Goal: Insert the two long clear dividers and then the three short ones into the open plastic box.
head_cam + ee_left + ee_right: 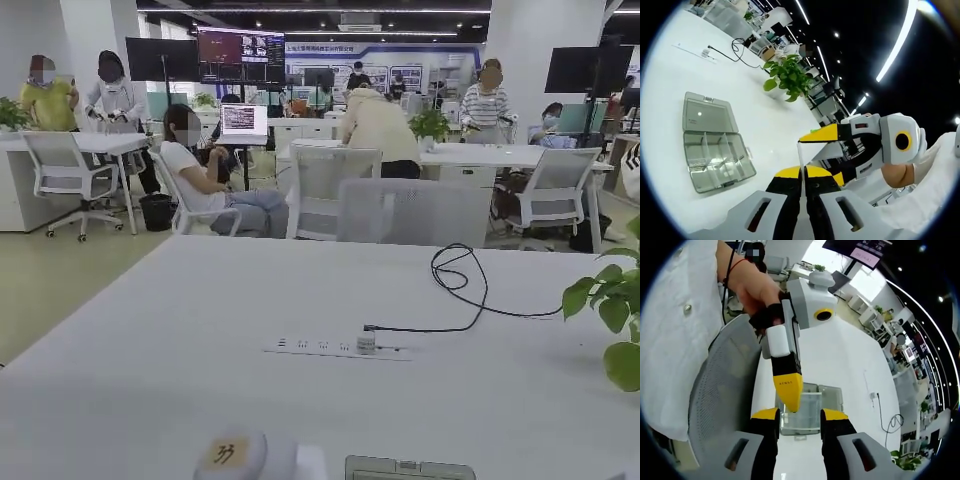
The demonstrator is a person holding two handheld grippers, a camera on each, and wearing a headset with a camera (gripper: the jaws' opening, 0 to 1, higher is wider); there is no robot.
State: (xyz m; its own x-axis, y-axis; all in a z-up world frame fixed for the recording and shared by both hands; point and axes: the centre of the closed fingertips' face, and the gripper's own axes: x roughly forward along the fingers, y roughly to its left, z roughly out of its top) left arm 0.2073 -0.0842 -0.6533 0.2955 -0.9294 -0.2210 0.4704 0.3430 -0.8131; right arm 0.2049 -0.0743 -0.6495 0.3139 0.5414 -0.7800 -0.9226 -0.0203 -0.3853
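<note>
left claw: shut tight on a thin clear divider, pinched at its lower end, the rest sticks up out of the tips
right claw: jaws wide apart, nothing in them. In the left gripper view one yellow tip sits right at the divider's top end
divider location: up in the air above the bench, not in the box yet. Seen edge-on, can't tell long or short
box: open, flat on the bench, lid folded back flat beside the base. In the right gripper view it lies just under both claws
box contents: some clear partitions look already seated, count unclear
handling: divider probably very light, thin rigid plastic, smooth and slippery. Likely bends or snaps if squeezed hard or twisted
where to hold: top edge near the middle, flat faces between the pads, so the bottom edge and both ends stay free for the slots
risk: hard to see against the clear box, easy to miss a slot or tilt it. Box is light, may slide when pushed
other: plant well clear of the work
</note>
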